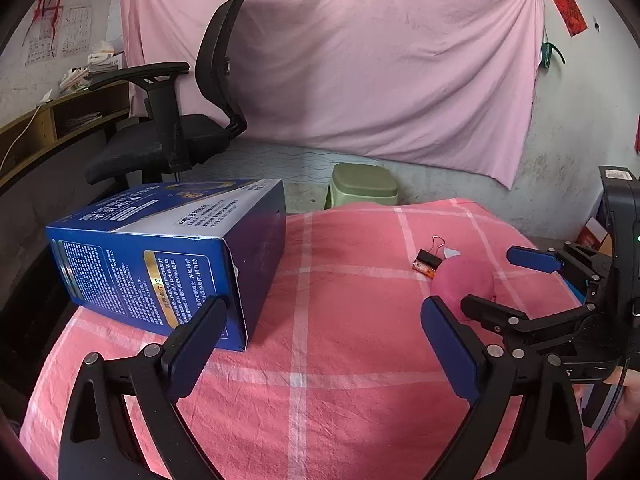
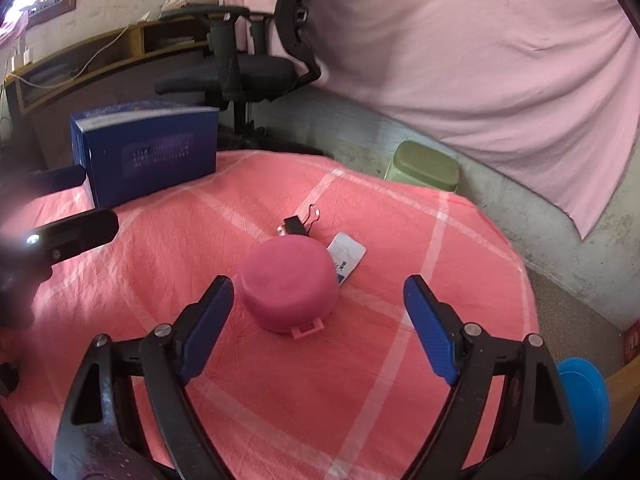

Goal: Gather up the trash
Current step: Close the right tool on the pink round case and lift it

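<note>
An upturned pink bowl (image 2: 288, 280) lies on the pink checked tablecloth (image 2: 400, 220), just ahead of my open right gripper (image 2: 320, 312), which holds nothing. Behind the bowl lie a black binder clip (image 2: 300, 222) and a white and blue card (image 2: 346, 256). In the left wrist view the bowl (image 1: 464, 280) sits at the right, with the clip (image 1: 430, 256) and a small orange battery (image 1: 423, 268) beside it. A blue carton (image 1: 160, 256) lies on its side at the table's left. My left gripper (image 1: 324, 340) is open and empty, with its left finger close to the carton.
A black office chair (image 1: 180, 120) and a green stool (image 1: 362, 184) stand beyond the table's far edge, before a pink hanging sheet. A wooden desk (image 2: 80, 64) runs along the left wall. A blue round object (image 2: 584, 400) sits off the table's right side.
</note>
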Available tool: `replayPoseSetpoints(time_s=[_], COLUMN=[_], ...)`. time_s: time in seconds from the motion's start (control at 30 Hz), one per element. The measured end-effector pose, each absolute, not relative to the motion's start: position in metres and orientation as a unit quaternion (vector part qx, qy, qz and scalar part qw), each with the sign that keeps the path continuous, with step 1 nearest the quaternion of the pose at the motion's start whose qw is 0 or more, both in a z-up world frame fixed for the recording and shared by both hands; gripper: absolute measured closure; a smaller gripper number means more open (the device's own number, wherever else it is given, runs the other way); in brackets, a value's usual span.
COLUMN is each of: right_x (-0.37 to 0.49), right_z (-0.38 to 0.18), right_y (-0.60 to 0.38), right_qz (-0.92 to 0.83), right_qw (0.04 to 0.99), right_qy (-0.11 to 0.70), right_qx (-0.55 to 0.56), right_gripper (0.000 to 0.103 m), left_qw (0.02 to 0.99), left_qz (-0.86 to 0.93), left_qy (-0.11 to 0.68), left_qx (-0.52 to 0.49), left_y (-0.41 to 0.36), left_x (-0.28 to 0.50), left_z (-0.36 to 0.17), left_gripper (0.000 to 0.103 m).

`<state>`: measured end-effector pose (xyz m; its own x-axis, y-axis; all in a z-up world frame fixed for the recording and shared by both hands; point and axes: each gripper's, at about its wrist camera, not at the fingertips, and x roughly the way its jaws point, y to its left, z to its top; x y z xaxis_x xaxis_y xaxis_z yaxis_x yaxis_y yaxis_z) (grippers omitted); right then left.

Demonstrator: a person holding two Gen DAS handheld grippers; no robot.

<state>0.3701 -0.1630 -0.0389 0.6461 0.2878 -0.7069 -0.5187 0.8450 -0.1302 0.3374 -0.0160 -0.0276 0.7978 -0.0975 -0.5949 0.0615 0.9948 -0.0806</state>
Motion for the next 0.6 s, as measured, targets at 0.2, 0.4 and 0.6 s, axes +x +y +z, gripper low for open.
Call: replayPoseSetpoints(time_s=[0.2, 0.4, 0.6], right_x=[0.373, 0.371, 0.374], right_z=[-0.042, -0.037, -0.040], right_y=[-0.162, -0.178, -0.207], right_qz=[0.243, 0.253, 0.230], right_qw=[0.883, 0.884, 0.886], right_qy=[0.368, 0.375, 0.393], right_qx=[-0.159, -0.120, -0.090], right_gripper=[0.030, 0.043, 0.060], left_qw=[0.946, 0.942, 0.935], left_qz=[-0.051, -0.064, -0.084], left_qy=[0.319, 0.330, 0.344], left_qx=[-0.016, -0.012, -0.001], left_y=[-0.022, -0.027, -0.042], left_x=[0.338, 0.340, 0.355], left_z=[-0.030, -0.033, -0.036], left_gripper=[0.020, 0.027, 0.034])
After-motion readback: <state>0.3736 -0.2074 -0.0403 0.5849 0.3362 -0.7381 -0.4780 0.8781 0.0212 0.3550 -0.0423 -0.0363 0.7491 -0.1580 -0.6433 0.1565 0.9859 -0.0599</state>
